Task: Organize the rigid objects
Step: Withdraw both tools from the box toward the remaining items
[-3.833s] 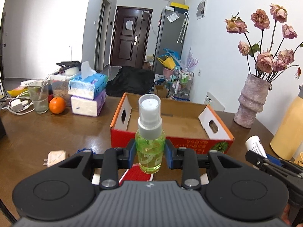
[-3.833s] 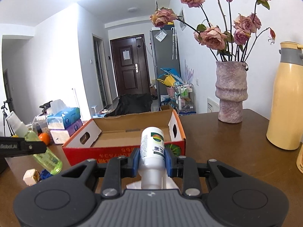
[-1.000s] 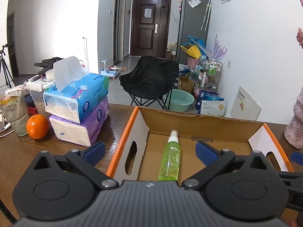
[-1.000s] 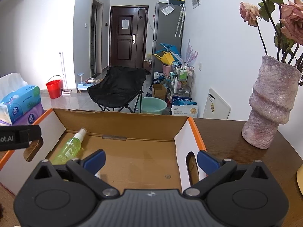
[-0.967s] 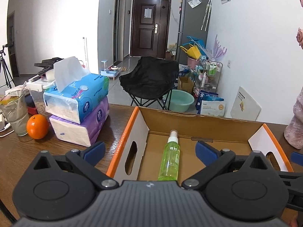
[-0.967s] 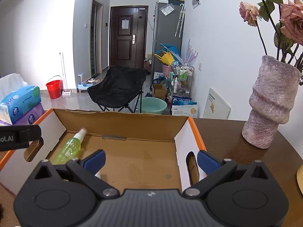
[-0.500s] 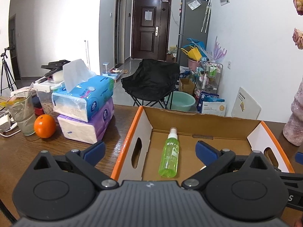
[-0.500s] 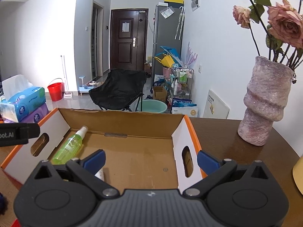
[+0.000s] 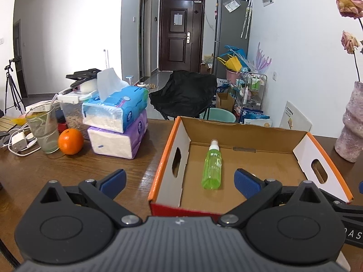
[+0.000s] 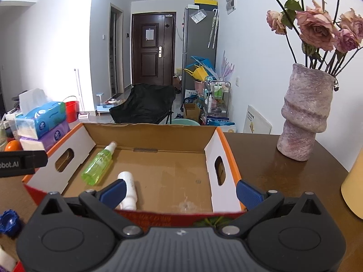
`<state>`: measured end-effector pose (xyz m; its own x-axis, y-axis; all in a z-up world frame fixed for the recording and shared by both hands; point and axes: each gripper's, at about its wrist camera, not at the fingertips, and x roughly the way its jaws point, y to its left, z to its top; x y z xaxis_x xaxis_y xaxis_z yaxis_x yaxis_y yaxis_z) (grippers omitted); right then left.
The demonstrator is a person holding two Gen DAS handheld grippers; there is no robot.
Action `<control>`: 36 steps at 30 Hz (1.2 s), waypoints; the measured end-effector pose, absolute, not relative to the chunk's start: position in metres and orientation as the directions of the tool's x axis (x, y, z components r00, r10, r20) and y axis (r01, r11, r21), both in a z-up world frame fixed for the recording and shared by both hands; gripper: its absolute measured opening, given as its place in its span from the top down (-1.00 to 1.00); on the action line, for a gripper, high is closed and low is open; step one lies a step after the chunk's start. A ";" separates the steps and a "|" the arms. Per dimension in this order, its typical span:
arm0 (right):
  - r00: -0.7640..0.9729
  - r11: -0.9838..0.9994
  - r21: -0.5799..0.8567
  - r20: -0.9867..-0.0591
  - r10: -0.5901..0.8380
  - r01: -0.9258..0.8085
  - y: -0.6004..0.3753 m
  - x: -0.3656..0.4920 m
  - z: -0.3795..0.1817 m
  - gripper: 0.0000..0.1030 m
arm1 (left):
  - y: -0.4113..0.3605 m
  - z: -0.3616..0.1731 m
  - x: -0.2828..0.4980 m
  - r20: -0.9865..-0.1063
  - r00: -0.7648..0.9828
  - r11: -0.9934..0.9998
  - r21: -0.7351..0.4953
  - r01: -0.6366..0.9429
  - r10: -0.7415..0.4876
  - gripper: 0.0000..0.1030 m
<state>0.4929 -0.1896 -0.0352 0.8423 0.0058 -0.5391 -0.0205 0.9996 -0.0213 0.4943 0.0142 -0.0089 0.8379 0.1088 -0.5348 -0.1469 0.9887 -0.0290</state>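
On the brown wooden table [image 9: 40,172] two tissue packs are stacked — a blue tissue pack [image 9: 115,110] on a purple tissue pack [image 9: 118,139]. Just beside them sits an orange [image 9: 70,141], touching or nearly touching a drinking glass [image 9: 44,131] with a straw in it. White chargers and cables [image 9: 19,140] lie further left. A pink stone-like vase [image 10: 305,113] holds dried roses [image 10: 317,28] — behind the table stands a black folding chair [image 9: 183,95].

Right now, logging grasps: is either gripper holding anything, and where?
Nothing held: left gripper and right gripper are open; both bottles lie in the box.
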 end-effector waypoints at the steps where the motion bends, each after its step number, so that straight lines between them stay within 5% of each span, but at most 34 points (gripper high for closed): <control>1: 0.842 1.000 -0.019 -0.539 0.007 -0.021 -0.189 0.489 -0.035 -1.00 | 0.015 -0.008 0.491 -0.535 0.838 0.989 -0.030 -0.147 0.108 -1.00; 36: 0.840 0.998 0.022 -0.539 0.058 -0.055 -0.164 0.361 -0.034 -1.00 | 0.050 -0.017 0.369 -0.553 0.824 0.990 0.004 -0.140 0.118 -1.00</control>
